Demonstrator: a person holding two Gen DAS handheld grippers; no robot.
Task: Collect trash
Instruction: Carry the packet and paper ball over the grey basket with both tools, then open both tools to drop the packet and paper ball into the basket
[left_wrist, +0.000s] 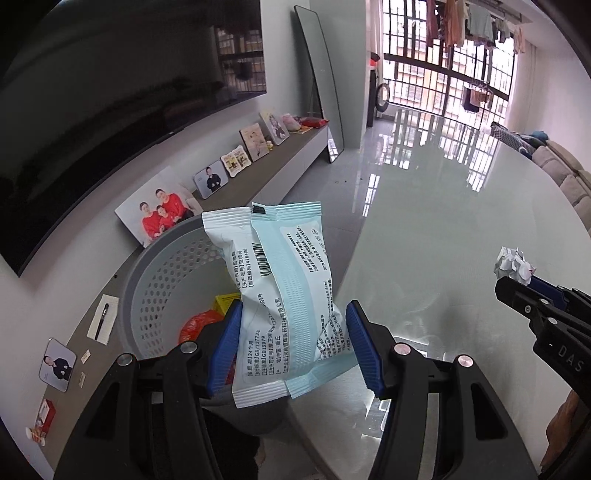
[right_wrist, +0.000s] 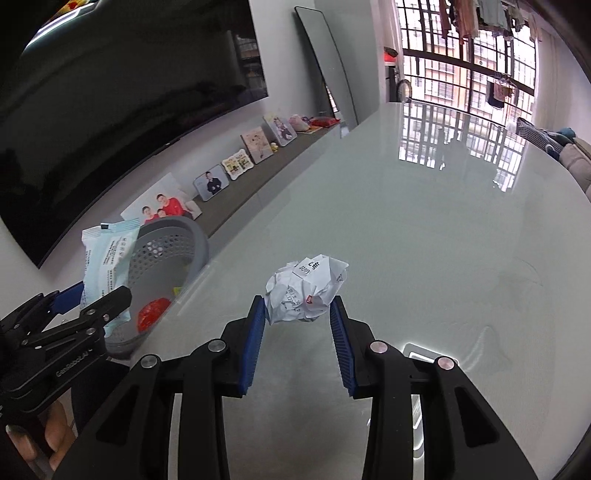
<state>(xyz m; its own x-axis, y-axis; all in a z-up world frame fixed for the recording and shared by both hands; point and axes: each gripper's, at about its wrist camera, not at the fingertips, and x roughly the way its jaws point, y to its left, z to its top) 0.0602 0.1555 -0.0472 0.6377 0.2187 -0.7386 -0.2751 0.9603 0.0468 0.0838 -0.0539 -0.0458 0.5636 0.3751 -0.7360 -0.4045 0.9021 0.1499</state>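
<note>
Blue ribbed fingers (left_wrist: 227, 343) of the left gripper (left_wrist: 291, 343) are pinching a pale blue and white wrapper (left_wrist: 284, 291) at its lower half, so the packet is standing upright between them. Just behind it, toward eleven o'clock in the left wrist view, a grey perforated basket (left_wrist: 166, 280) is sitting beside the edge of a glossy white table (left_wrist: 443, 229), with red and yellow scraps (left_wrist: 199, 325) already lying inside.

At three o'clock in that same view, the right gripper (right_wrist: 297, 306) is closing its fingertips on a crumpled paper ball (right_wrist: 306, 290); the ball is sitting right at the tips rather than deep between the pads, and appears to be clear of the tabletop.

Both pieces of trash are being held, and neither is in the basket yet. Judging from this, the step in hand is carrying them over. Doing it well is likely meaning bringing the wrapper squarely over the basket's opening before letting go, since a light, floppy packet could be catching on the rim and sliding off. The paper ball, gripped so shallowly, could be slipping out, so steady travel and a release low over the opening would be helping.

A dark television (left_wrist: 110, 92), framed photos (left_wrist: 162, 210) and a leaning mirror (left_wrist: 321, 85) are lining the wall behind.
</note>
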